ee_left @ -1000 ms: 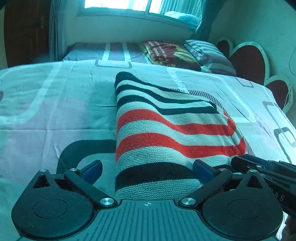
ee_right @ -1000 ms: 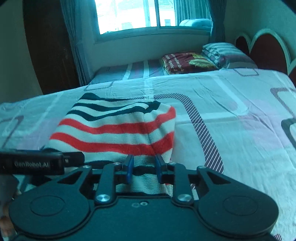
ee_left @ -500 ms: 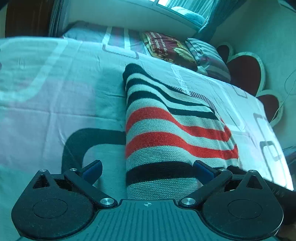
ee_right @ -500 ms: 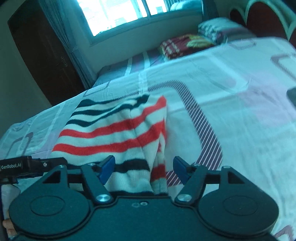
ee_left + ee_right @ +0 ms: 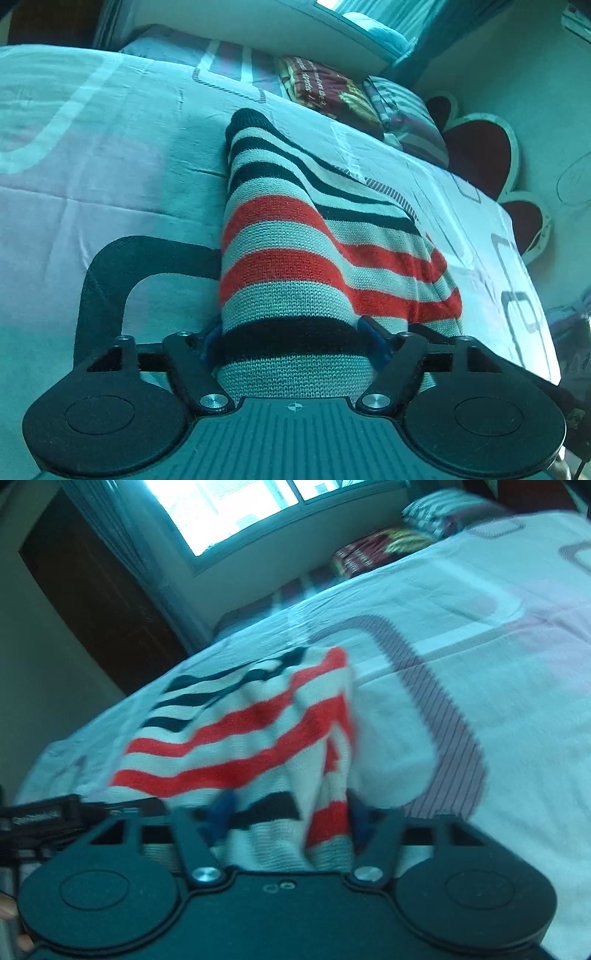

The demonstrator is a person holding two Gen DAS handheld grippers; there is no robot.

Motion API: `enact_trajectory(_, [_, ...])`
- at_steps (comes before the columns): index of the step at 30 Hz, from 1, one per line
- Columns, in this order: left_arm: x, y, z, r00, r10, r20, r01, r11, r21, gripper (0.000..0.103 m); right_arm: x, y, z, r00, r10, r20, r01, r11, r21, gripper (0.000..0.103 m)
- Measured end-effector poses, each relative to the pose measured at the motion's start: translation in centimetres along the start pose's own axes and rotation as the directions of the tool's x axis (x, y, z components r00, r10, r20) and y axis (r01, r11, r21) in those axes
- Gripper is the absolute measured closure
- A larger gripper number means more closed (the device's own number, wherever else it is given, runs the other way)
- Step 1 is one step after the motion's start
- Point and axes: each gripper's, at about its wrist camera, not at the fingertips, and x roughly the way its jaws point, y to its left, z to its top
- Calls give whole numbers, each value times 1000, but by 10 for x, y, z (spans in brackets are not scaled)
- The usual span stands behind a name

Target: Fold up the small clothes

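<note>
A knitted sweater (image 5: 295,258) with black, red and pale stripes lies folded on the bed, its near end bunched up. My left gripper (image 5: 291,339) is closing on that near end: the black band fills the gap and both blue pads press into it. In the blurred right wrist view the sweater (image 5: 240,746) hangs in folds towards my right gripper (image 5: 290,812). Its jaws are closing too, with a bunch of the right edge between the pads. The left gripper's black body (image 5: 37,816) shows at the left of that view.
The pink and white patterned bed sheet (image 5: 110,166) spreads wide on both sides of the sweater. Pillows (image 5: 332,96) and a heart-shaped headboard (image 5: 480,155) stand at the far end. A window (image 5: 240,509) and a dark wooden door (image 5: 92,590) lie beyond.
The left jaws went from wide apart to pressing on the sweater's near end. The right jaws let go of a narrow pinch, spread, then narrowed on a wider bunch. Both views tilted.
</note>
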Motion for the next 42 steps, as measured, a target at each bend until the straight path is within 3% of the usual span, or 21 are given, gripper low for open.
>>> enact_trajectory(3, [-7,-4,1,1000,-5,16,5,1000,17,44,-7,-1,2,999,36,2,-36,999,22,67])
enact_trajectory(5, [-11,-4,2,1000,-11,28,11,1000,9,46,-14,1,3,998,69,15,-69,997,31,69])
enact_trajectory(13, [-37,0,11,996,-30,86,30,1000,-1,47,-34,26,11,987,145,68,-146,989,17,71])
enact_trajectory(19, [-69,19,17,990,-4,143,5,1000,-6,47,-34,59,15,978,197,72,-196,980,-17,71])
enact_trajectory(34, [-161,132,24,968,74,238,-62,996,-57,47,-6,184,-22,962,270,48,-265,960,-87,71])
enact_trajectory(42, [-180,203,35,960,133,245,-117,990,-79,47,38,241,-41,958,287,25,-284,955,-87,71])
